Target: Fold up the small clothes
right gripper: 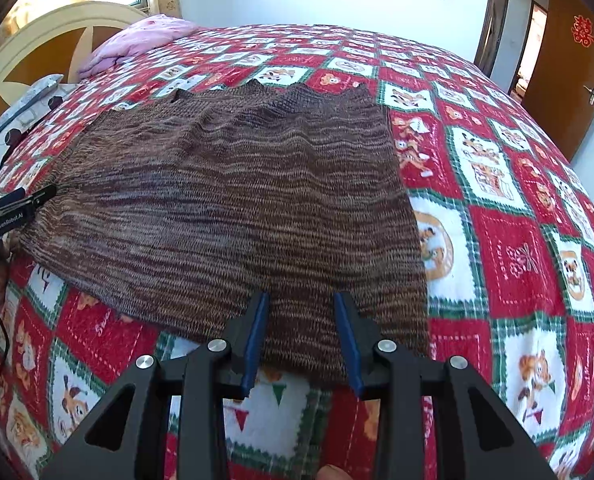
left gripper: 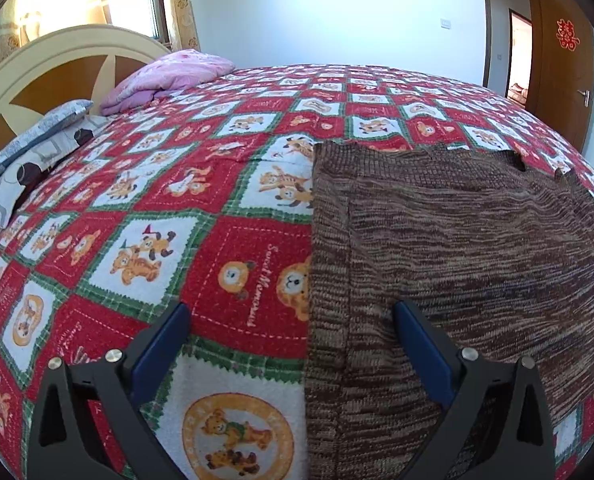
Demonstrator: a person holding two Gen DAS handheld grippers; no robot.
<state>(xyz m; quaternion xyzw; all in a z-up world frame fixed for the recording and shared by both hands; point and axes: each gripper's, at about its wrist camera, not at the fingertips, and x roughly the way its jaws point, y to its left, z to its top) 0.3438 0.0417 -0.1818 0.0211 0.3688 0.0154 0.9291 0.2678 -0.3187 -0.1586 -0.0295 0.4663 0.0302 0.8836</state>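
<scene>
Spread flat on the red bear-pattern bed cover (left gripper: 137,208): a brown knit garment (right gripper: 233,200), filling the centre of the right wrist view and the right half of the left wrist view. Perhaps already doubled along its left edge in the left wrist view; not possible to tell for certain.

Left gripper (left gripper: 291,307): fingers wide apart, holding nothing, one over the cover and the other over the knit, with the garment's edge between them at the bottom of the frame. Right gripper (right gripper: 301,298): fingers narrower but parted, also empty, placed at the near hem in the lower centre of the frame.

Likely troubles from here:

- Pinching the bed cover together with the knit, by closing too deep at the hem. Result: dragging the cover up and spoiling the flat lay.
- Catching only the top layer, by closing too shallow. Result: separating the layers instead of folding them together.
- Lifting the two sides unevenly, given the different places of the two grippers. Result: a slanted fold, wrinkles across the soft, stretchy knit.
- Snagging loose stitches on the finger edges, by sliding instead of lifting.
</scene>
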